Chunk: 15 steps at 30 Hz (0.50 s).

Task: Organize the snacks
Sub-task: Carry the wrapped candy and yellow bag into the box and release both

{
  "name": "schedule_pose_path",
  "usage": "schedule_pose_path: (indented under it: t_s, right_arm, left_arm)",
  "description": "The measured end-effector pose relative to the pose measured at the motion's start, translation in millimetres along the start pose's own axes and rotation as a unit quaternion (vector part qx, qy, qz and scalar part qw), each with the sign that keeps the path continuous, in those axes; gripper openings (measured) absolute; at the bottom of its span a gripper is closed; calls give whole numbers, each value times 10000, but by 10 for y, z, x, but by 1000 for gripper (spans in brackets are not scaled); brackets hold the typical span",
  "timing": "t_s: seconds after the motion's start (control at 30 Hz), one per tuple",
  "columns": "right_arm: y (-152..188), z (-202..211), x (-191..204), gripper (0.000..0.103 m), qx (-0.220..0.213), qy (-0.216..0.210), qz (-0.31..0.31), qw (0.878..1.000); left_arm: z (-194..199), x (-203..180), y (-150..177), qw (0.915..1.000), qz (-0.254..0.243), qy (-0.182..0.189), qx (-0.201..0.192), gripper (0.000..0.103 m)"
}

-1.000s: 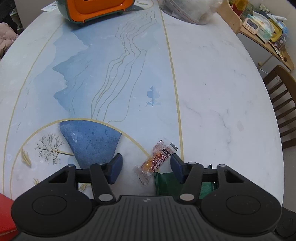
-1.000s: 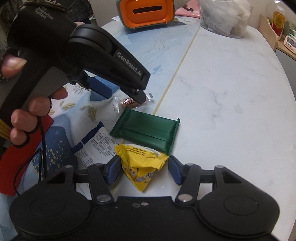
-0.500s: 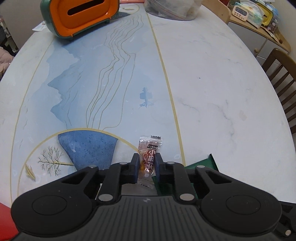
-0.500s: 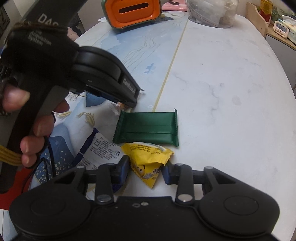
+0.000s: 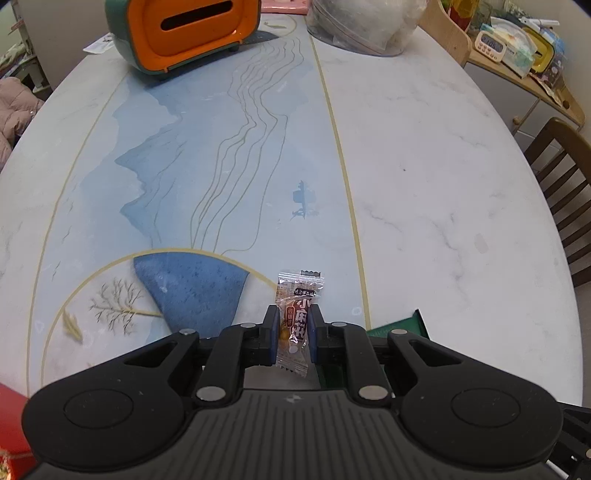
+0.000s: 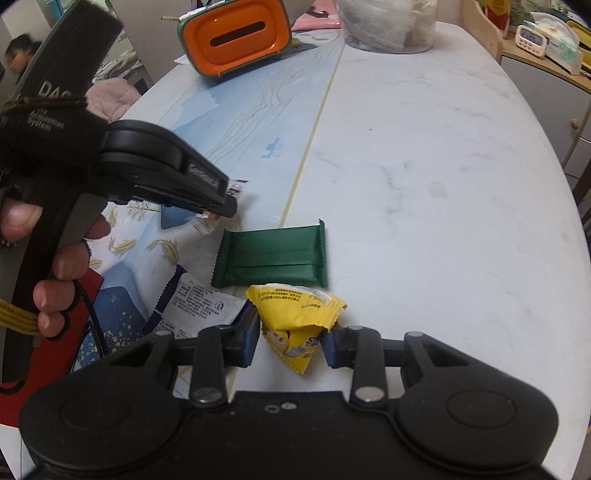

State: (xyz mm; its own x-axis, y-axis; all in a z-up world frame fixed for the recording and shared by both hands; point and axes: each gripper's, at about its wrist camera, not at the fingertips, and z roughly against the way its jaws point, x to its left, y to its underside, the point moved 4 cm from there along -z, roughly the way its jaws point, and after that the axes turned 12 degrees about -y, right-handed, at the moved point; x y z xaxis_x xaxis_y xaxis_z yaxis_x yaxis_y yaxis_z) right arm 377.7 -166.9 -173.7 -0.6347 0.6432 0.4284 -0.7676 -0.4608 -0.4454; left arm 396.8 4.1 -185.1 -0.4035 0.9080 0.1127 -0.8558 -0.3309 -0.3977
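Note:
My left gripper [image 5: 292, 328] is shut on a small clear snack packet [image 5: 298, 295] with red print, which hangs between its blue pads above the table. Seen from the right wrist view, that left gripper [image 6: 221, 208] sits in a hand at the left, the packet [image 6: 205, 222] pinched at its tip. My right gripper [image 6: 290, 341] is shut on a yellow snack bag [image 6: 295, 312] at the near table edge. A green wrapped bar [image 6: 271, 256] lies flat just beyond the yellow bag. A white and blue packet [image 6: 199, 304] lies to the left of it.
An orange and green box with a slot [image 5: 184, 31] stands at the far end of the table [image 5: 443, 184], next to a clear bag of white stuff [image 5: 365, 26]. A wooden chair [image 5: 561, 184] and a cluttered shelf [image 5: 517, 44] stand to the right. A red item [image 6: 48, 350] lies at the near left.
Both grippers have gone from open to shut, the left on the clear packet and the right on the yellow bag. The clear packet now stands upright off the table.

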Motion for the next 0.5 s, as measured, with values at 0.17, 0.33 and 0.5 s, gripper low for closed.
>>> schedule_pose_path:
  t_s: [0.17, 0.33, 0.5]
  right_arm:
    - [43, 140, 32, 32, -95, -8, -28, 10000]
    - [99, 317, 66, 32, -183, -8, -53, 9998]
    - [163, 491, 166, 32, -265, -11, -10, 9996]
  left_arm:
    - [174, 78, 61, 9999, 109, 63, -15, 15]
    - [392, 168, 159, 9998, 174, 128, -35, 15]
    - [673, 242, 299, 9995, 160, 226, -162, 15]
